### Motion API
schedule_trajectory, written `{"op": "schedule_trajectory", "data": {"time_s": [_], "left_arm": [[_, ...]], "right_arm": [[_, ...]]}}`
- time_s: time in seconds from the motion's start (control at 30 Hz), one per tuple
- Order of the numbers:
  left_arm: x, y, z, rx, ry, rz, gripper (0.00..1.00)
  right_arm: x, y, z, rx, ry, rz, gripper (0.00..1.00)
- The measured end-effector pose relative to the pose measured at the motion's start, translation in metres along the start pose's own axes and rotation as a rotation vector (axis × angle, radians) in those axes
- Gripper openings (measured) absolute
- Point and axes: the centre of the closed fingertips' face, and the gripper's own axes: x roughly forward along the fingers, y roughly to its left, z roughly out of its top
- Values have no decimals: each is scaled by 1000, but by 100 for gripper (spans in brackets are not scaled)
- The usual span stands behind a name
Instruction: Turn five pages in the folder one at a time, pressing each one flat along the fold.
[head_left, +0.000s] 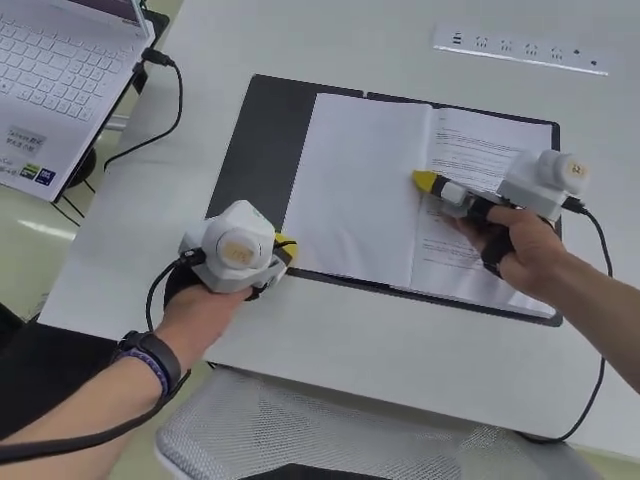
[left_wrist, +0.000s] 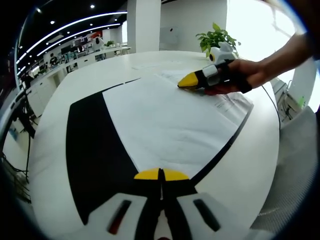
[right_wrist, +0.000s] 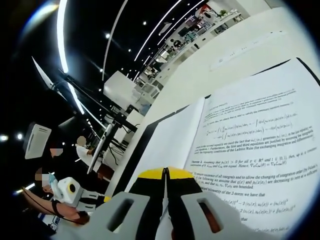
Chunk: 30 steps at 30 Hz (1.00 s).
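One open folder (head_left: 250, 150) holding pages (head_left: 360, 180), right tongs (head_left: 425, 180) closed at fold, left tongs (head_left: 287, 244) closed.

I am in a big office. My white table (head_left: 330, 40) has a laptop (head_left: 60, 70) and a power strip (head_left: 520, 48) on it. A mesh chair (head_left: 330, 430) is tucked in near me. Far back I see more desks (left_wrist: 87, 59), long ceiling lights (right_wrist: 63, 30) and a green plant (left_wrist: 216, 36).
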Motion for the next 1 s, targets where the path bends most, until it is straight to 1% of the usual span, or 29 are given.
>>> {"op": "schedule_trajectory", "data": {"time_s": [0.17, 0.23, 0.33, 0.37, 0.4, 0.43, 0.47, 0.5, 0.6, 0.63, 0.67, 0.7, 0.73, 0.77, 0.83, 0.9, 0.93, 1.0], "left_arm": [[0, 0, 0, -8, -4, 2, 0], [0, 1, 0, -14, -7, 4, 0], [0, 1, 0, -15, -8, 5, 0], [1, 1, 0, -17, -7, 4, 0], [1, 1, 0, -19, -7, 4, 0], [1, 1, 0, -20, -7, 4, 0], [1, 2, -1, -21, -7, 4, 0], [1, 2, -1, -21, -8, 5, 0], [1, 2, -1, -19, -7, 6, 0], [1, 2, -1, -20, -7, 5, 0], [1, 2, -1, -21, -7, 4, 0], [1, 2, -1, -20, -6, 4, 0], [1, 2, -1, -18, -5, 3, 0], [1, 2, -1, -17, -5, 3, 0], [1, 3, -1, -17, -5, 3, 0], [1, 3, -2, -19, -5, 3, 0], [1, 3, -2, -19, -5, 3, 0], [1, 3, -2, -21, -5, 5, 0]], "right_arm": [[2, -2, 4, 5, -10, 7, 0], [4, -4, 8, 11, -17, 3, 0], [8, -9, 17, 17, -39, -11, 0], [12, -18, 22, 18, -50, -16, 0], [13, -20, 25, 19, -54, -19, 0], [14, -17, 27, 17, -62, -23, 0], [16, -19, 30, 15, -69, -27, 0], [18, -26, 35, 10, -81, -36, 0], [21, -27, 41, 1, -104, -54, 0], [24, -32, 45, 4, -113, -60, 0], [26, -34, 47, 6, -111, -61, 0], [27, -30, 48, 4, -113, -64, 0], [29, -30, 50, -1, -113, -69, 0], [33, -35, 54, -19, -107, -74, 0], [38, -43, 60, -23, -113, -83, 0], [39, -43, 64, -11, -131, -93, 0], [41, -46, 69, 7, -149, -100, 0], [44, -51, 74, 21, -166, -106, 0]]}}
